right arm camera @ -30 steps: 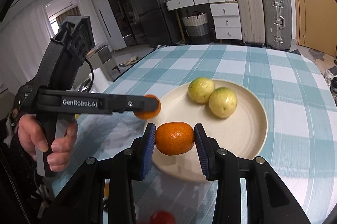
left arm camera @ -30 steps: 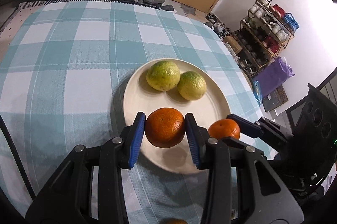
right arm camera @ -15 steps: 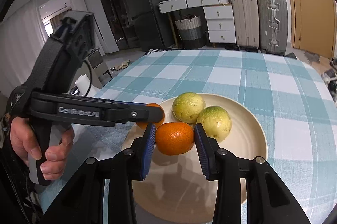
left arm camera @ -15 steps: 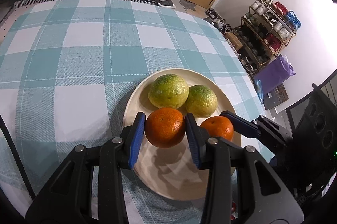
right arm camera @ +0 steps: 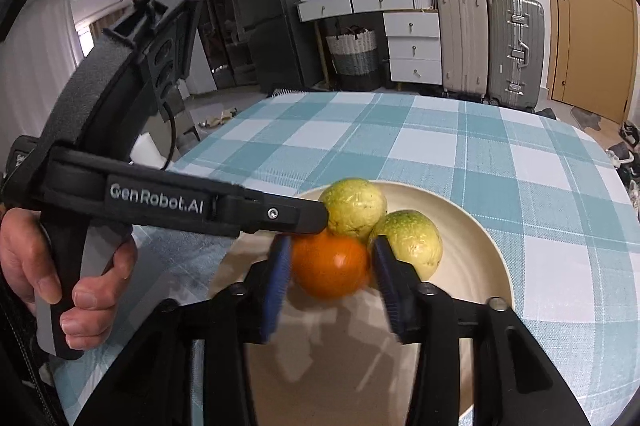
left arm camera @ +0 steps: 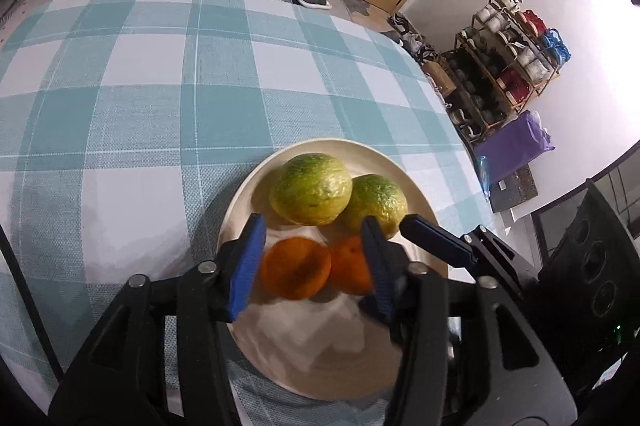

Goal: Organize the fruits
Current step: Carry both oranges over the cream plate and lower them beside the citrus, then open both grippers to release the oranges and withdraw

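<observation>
Checked teal cloth (left arm camera: 140,98) over my table, plate (left arm camera: 320,354) near its edge, two oranges (left arm camera: 295,272) and two green fruits (left arm camera: 311,188) on it, both my tongs, left (left arm camera: 314,268) and right (right arm camera: 330,272), just spreading off the oranges, suitcases (right arm camera: 514,50) and door (right arm camera: 592,38) beyond.

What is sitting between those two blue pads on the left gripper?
A round orange mandarin, lying on the cream plate; the left wrist view shows it. The left gripper has just been opening, and its pads stand clear of the fruit.

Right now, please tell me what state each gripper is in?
Left gripper: jaws just opening, orange between them, released on the plate.
Right gripper: jaws just opening, its orange released too.
</observation>
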Motion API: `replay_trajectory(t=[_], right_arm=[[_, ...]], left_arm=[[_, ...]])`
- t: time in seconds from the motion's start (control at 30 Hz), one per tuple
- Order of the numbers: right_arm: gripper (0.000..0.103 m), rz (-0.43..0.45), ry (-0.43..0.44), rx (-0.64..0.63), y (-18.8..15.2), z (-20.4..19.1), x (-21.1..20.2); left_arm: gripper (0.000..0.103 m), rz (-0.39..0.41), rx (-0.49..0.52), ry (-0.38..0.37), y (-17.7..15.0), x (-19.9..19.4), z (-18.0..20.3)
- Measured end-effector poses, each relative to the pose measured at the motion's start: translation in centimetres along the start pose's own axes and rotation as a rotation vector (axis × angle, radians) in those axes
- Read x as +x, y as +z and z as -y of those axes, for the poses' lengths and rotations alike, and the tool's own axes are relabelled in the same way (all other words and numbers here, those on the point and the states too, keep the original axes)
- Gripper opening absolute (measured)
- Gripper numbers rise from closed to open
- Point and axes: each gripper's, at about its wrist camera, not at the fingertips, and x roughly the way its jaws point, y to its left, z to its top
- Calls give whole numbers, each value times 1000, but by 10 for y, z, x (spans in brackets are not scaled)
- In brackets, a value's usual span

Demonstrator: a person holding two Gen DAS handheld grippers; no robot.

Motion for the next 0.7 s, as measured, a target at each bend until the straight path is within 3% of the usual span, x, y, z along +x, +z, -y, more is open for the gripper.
replay_trajectory(t=[0.07,0.2,0.33,0.5,0.7], right_arm=[[64,8,25,0,1,1,-4],[73,40,-9,-3,-1,4,-22],[82,68,-26,18,-6,9,-43],[84,85,-52,30,-13,10,-63],[94,118,-66,38,-19,5,-85]], left_arm=[[48,11,6,0,0,-6,3],[63,37,6,5,-4,-21,8],[64,61,-9,6,-11,-38,8],[65,80,-19,20,-26,-58,9],[71,116,7,78,-48,-84,17]])
